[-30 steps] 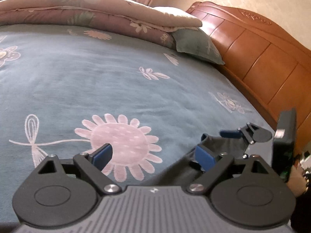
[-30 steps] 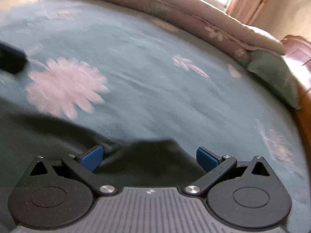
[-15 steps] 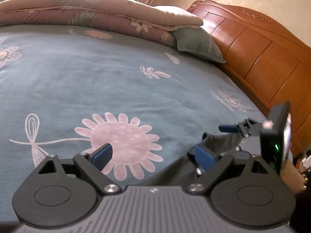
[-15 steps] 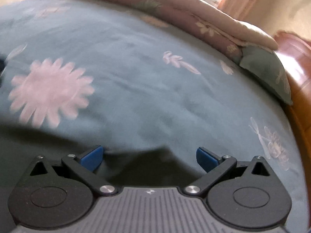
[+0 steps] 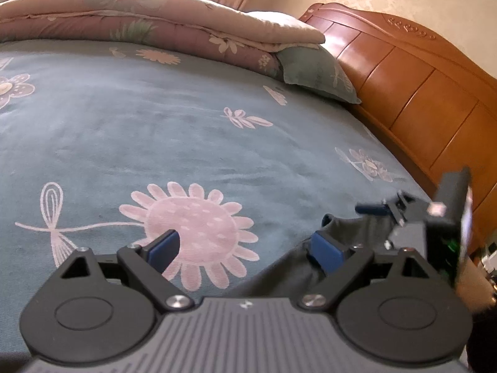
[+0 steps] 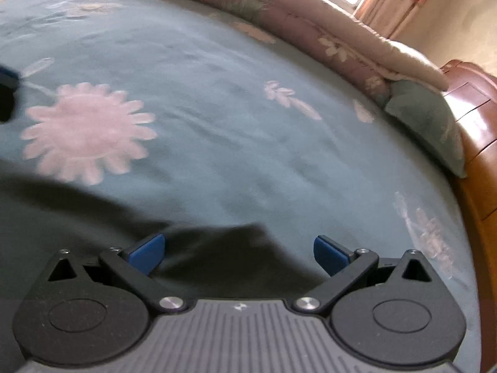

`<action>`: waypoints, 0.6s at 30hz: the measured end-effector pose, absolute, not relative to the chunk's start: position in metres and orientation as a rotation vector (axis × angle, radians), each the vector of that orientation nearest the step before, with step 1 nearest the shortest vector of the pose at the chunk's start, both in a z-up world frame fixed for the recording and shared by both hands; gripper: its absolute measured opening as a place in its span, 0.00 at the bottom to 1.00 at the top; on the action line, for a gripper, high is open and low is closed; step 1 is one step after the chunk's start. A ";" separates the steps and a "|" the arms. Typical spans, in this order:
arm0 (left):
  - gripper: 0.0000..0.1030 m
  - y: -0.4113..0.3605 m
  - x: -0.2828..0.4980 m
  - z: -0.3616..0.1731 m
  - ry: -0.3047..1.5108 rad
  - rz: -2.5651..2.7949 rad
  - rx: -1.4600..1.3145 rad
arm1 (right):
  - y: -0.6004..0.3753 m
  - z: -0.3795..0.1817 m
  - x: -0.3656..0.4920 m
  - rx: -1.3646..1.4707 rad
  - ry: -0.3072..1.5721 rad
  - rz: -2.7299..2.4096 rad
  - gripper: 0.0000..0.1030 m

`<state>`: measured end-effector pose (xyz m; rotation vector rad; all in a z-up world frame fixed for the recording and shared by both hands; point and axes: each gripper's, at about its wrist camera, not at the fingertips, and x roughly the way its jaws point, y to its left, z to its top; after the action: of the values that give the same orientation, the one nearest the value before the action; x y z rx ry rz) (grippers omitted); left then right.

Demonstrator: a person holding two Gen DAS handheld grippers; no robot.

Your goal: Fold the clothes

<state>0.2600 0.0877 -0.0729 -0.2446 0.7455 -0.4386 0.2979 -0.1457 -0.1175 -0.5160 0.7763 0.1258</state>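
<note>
Left wrist view shows the left gripper (image 5: 245, 248) closest, its jaws wide apart and holding nothing; only the right blue pad sits against the edge of the dark grey garment (image 5: 289, 270), and the other pad stands over the pink flower print (image 5: 192, 227). Just beyond, at the right, the right gripper (image 5: 382, 209) hangs over the same cloth. In the right wrist view the right gripper (image 6: 239, 248) is also wide open, with a raised bump of the dark grey garment (image 6: 217, 248) between the pads but not pinched. The garment lies at the near edge of the teal bedsheet (image 5: 155, 130). It looks thin, soft and light, so it will sag and wrinkle; I think it is best to take hold at an edge or corner. Farther away lie a folded quilt (image 5: 155, 18), a green pillow (image 5: 313, 68) and the wooden headboard (image 5: 403, 71).
</note>
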 end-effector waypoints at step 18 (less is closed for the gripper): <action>0.89 0.082 0.260 -0.076 0.757 -0.448 -0.234 | -0.187 -0.101 0.275 -0.323 0.792 0.101 1.00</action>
<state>0.2597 0.0822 -0.0760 -0.2337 0.7571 -0.4477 0.2747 -0.1874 -0.1006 -0.3230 0.7921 0.1008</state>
